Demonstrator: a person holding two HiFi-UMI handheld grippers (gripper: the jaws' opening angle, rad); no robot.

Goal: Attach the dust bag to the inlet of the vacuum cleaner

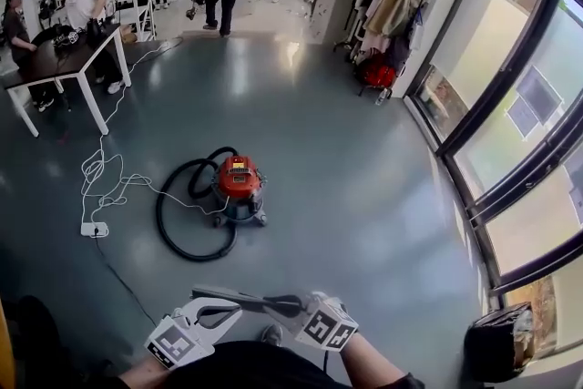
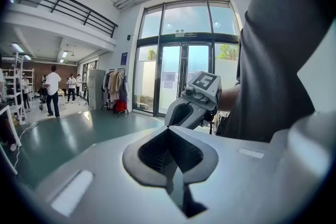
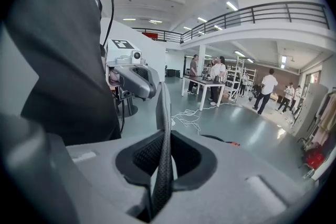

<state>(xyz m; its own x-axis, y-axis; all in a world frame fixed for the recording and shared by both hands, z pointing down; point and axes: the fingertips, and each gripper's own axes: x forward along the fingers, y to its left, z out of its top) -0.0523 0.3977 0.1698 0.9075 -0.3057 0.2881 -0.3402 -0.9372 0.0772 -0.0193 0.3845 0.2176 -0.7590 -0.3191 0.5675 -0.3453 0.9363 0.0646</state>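
The red and black vacuum cleaner (image 1: 239, 180) stands on the grey floor a few steps ahead, its black hose (image 1: 187, 223) looped on the left side. No dust bag shows in any view. Both grippers are held low in front of me, crossed and pointing at each other. My left gripper (image 1: 260, 309) (image 2: 170, 136) points right toward the windows, shut and empty. The right gripper (image 1: 209, 293) (image 3: 163, 91) points left, its jaws pressed together into one thin black strip with nothing between them. Each gripper view shows the other gripper's marker cube close by.
A white cable and power strip (image 1: 94, 230) lie left of the vacuum. A dark-topped table (image 1: 64, 59) with people stands at far left. A coat rack (image 1: 387, 23) and glass wall (image 1: 510, 132) are on the right. A dark bag (image 1: 499, 342) sits near my right.
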